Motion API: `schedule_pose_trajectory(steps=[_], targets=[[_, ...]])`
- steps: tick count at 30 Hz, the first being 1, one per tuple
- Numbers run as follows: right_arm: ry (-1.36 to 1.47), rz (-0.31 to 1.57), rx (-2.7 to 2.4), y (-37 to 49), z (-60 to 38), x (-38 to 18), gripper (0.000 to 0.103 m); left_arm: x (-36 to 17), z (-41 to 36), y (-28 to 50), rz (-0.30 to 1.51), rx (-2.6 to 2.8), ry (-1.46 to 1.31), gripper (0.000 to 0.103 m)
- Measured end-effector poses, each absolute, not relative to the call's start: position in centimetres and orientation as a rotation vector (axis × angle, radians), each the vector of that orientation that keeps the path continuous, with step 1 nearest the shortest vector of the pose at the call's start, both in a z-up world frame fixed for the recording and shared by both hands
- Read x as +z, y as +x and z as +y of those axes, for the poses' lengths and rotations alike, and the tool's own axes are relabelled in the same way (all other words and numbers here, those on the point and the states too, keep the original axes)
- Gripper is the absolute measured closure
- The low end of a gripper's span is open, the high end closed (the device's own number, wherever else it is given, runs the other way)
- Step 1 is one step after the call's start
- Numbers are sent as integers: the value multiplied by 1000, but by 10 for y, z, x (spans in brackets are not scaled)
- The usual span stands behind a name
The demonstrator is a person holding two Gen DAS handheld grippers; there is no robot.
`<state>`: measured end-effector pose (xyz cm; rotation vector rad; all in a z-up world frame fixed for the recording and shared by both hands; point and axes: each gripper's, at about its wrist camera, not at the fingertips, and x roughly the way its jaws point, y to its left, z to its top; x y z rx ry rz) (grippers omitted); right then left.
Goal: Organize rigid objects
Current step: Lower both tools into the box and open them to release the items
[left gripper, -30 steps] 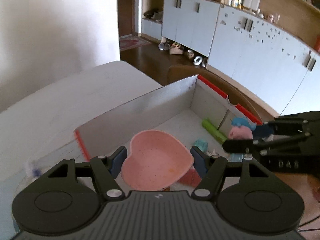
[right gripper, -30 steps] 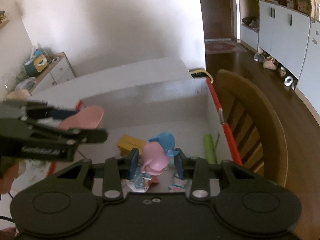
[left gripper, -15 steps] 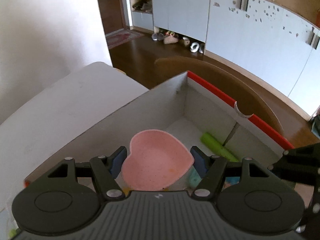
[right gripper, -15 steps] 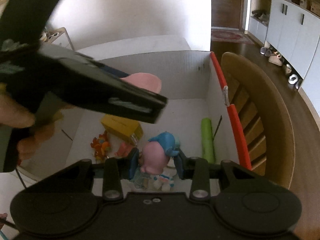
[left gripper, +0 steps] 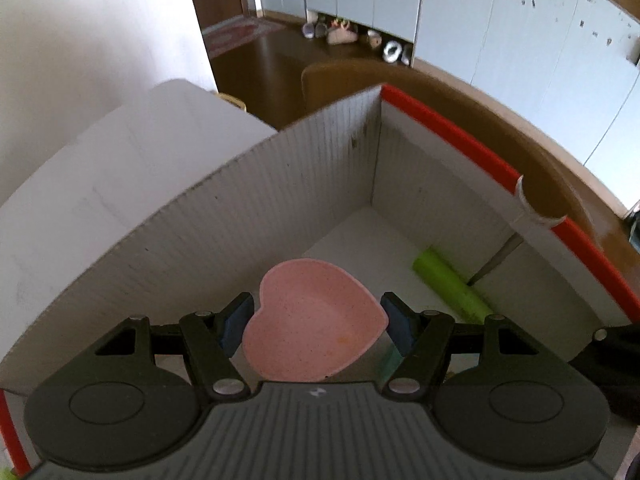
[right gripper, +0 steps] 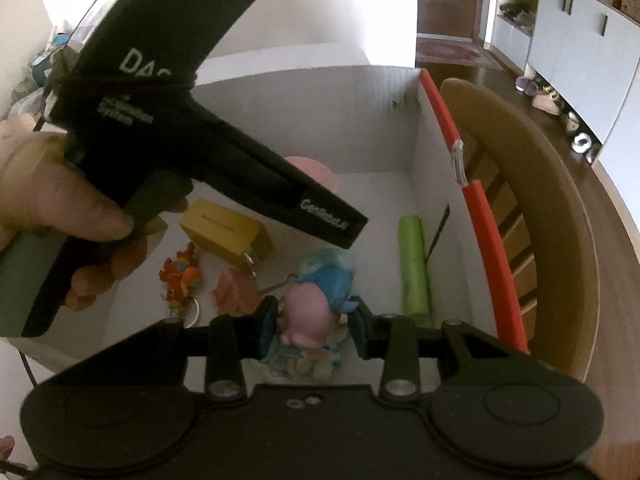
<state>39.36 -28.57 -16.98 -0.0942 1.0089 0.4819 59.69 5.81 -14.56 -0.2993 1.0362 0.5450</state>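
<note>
My left gripper (left gripper: 316, 322) is shut on a pink heart-shaped dish (left gripper: 312, 328) and holds it inside a white cardboard box (left gripper: 240, 216) with red-taped edges. In the right wrist view the left gripper's body crosses the upper left, with the dish (right gripper: 316, 172) peeking out behind it. My right gripper (right gripper: 314, 326) is shut on a pink figurine with a blue cap (right gripper: 316, 300) and holds it above the box floor.
On the box floor lie a green roll (right gripper: 414, 268), also in the left wrist view (left gripper: 452, 286), a yellow block (right gripper: 228, 234), an orange toy (right gripper: 180, 276), a pink piece (right gripper: 236, 290) and a clear packet (right gripper: 300, 360). A wooden chair (right gripper: 532, 208) stands beside the box.
Both grippers have moved forward and down over the box with their loads. The left gripper now crosses close in front of the right wrist camera.
</note>
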Motion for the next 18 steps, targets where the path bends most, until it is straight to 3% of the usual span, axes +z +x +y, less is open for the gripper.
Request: schedule_pose_trajectory(steps=[18], targets=[[-111, 1023, 455, 408, -285, -171, 65, -164, 66, 594, 1115, 612, -412, 33]])
